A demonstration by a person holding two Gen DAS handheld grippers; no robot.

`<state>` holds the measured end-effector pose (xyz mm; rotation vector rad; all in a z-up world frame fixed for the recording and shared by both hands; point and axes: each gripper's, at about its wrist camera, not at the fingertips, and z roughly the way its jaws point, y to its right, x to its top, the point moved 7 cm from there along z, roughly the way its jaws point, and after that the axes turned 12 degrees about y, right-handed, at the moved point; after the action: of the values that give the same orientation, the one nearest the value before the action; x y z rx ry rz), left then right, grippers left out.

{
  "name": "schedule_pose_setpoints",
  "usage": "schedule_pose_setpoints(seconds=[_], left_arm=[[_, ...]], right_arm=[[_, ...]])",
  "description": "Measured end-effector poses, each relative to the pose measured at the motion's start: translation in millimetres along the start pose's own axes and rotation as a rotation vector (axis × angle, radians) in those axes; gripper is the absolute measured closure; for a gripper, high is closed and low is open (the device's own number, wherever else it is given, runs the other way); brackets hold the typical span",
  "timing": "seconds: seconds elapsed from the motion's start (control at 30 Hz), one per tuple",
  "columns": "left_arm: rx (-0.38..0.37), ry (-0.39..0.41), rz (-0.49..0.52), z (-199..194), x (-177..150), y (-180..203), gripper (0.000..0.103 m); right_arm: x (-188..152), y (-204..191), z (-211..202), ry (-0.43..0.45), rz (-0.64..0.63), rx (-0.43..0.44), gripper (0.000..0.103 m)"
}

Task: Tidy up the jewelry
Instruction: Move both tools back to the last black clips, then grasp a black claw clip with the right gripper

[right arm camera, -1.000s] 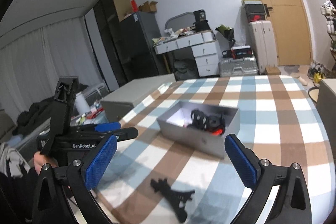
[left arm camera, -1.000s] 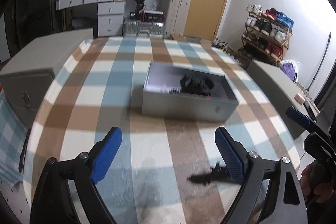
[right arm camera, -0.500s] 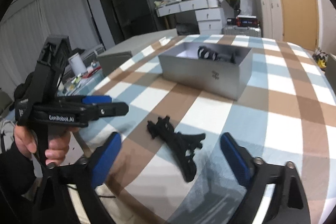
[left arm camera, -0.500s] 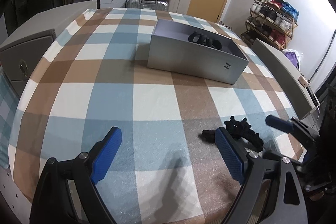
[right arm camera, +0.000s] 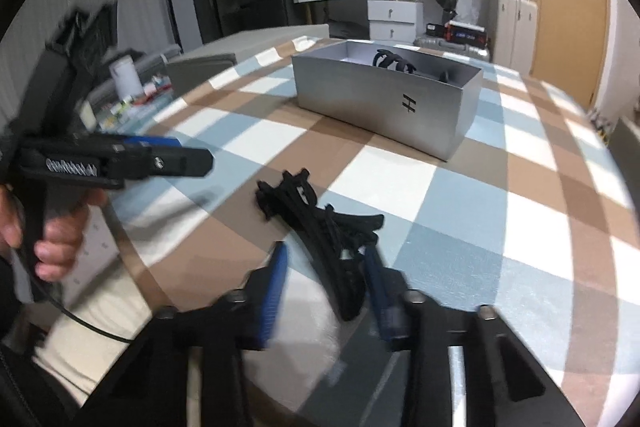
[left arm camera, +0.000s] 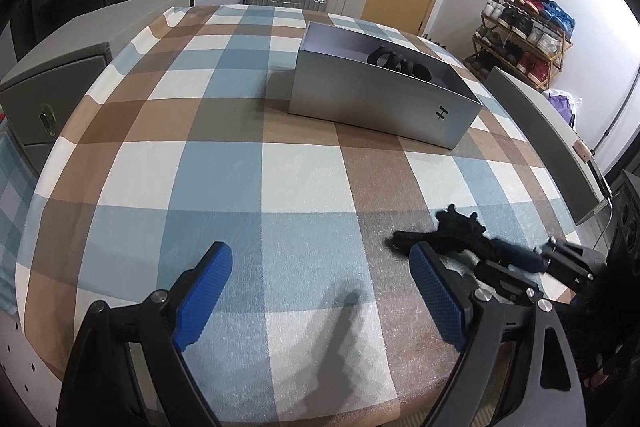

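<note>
Near the grey box [right arm camera: 384, 107], where dark pieces already lie, the right gripper [right arm camera: 326, 283] has just been closing around a black hair claw [right arm camera: 320, 227], seemingly pinching it; the left gripper [left arm camera: 316, 291] hangs spread, empty.

We've got a blue, brown and white checked cloth [left arm camera: 248, 163], a silver box [left arm camera: 376, 107], black clips [right arm camera: 320, 223], and blue pads [left arm camera: 204, 291].

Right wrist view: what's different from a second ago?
The right gripper came down over the black plastic hair claw on the checked tablecloth; its blue fingers have just been closing around the claw's near end. Contact is blurred. The left gripper stays open, and the grey box is unmoved.
</note>
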<state>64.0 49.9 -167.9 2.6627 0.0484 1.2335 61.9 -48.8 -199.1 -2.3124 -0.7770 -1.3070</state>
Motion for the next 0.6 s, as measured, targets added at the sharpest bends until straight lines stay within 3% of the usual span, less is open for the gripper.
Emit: schedule_pose_setpoints(seconds=[0.27, 0.6], left_arm=[[-0.005, 0.002, 0.024, 2, 6, 9, 0.016], [-0.013, -0.009, 0.062, 3, 7, 19, 0.016]], right_arm=[[9, -3, -16, 0.072, 0.012, 0.047, 0.085], [27, 28, -29, 0.161, 0.234, 0.117, 0.085]])
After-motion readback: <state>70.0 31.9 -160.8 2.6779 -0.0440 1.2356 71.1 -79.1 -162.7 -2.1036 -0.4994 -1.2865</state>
